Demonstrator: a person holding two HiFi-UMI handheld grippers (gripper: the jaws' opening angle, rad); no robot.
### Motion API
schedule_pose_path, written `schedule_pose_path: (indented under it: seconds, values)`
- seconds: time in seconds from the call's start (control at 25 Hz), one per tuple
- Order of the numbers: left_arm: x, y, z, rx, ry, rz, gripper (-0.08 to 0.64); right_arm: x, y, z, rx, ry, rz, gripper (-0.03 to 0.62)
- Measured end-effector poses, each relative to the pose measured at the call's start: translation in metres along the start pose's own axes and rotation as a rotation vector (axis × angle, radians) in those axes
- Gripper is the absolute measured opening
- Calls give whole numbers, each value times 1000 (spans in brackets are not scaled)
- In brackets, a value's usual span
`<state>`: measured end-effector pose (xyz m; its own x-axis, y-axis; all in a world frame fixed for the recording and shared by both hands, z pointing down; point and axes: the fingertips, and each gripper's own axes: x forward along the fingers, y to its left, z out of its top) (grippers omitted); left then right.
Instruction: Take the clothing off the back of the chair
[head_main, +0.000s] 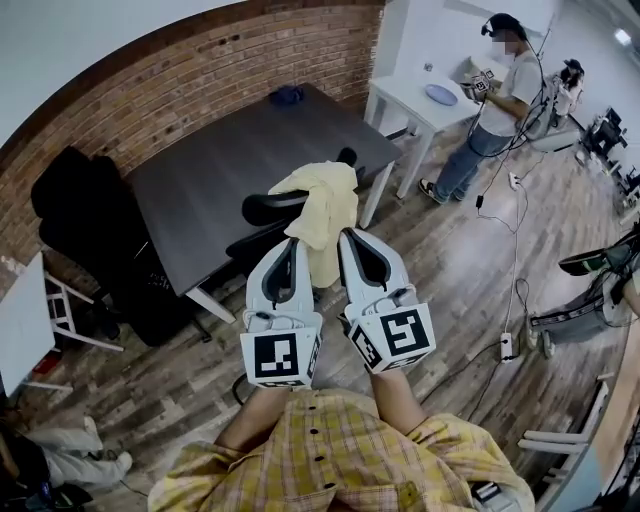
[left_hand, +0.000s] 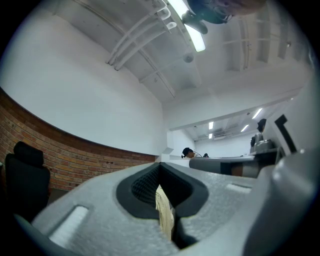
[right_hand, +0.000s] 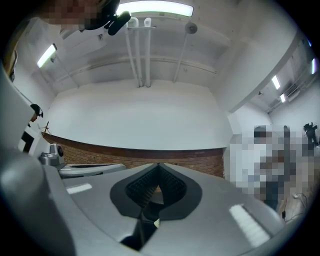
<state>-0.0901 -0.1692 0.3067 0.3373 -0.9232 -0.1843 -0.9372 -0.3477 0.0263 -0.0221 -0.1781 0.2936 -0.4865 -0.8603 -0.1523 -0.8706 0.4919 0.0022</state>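
- Beyond the tips of both grippers, on the head view, what sits there?
- A pale yellow cloth garment (head_main: 322, 210). Its upper part is draped over the back of a black office chair (head_main: 270, 207). Its lower end hangs between the left gripper (head_main: 292, 243) and the right gripper (head_main: 346, 236), which lie side by side and point at it. Further ahead of the tips, past the chair, a dark grey rectangular table (head_main: 220, 160) stands by a red brick wall (head_main: 170, 85). Well off to the right gripper's right, a person (head_main: 497, 105) stands on the wooden plank floor (head_main: 470, 270).
- And the left gripper view?
- Its jaws are pressed together on a fold of the garment (left_hand: 164, 215), which shows as a pale strip in the seam between them. The brick wall runs off to this gripper's left.
- The right gripper view?
- Those jaws are closed tight too. Only a small sliver of pale fabric shows at the seam, near the camera, so this gripper pinches just an edge of the garment (right_hand: 156, 222). The brick wall lies straight ahead of its tips.
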Motion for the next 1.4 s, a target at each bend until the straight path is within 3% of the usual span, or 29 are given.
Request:
schedule_pose_path:
  seconds: [0.4, 1.16, 1.4]
  values:
    - [19, 18, -9, -53, 23, -32, 3, 25, -1, -8, -8, 51, -35, 3]
    - [59, 13, -33, -40, 27, 81, 3, 64, -58, -35, 19, 99, 63, 2]
    - [72, 14, -40, -20, 35, 108, 3, 80, -75, -48, 22, 124, 84, 27]
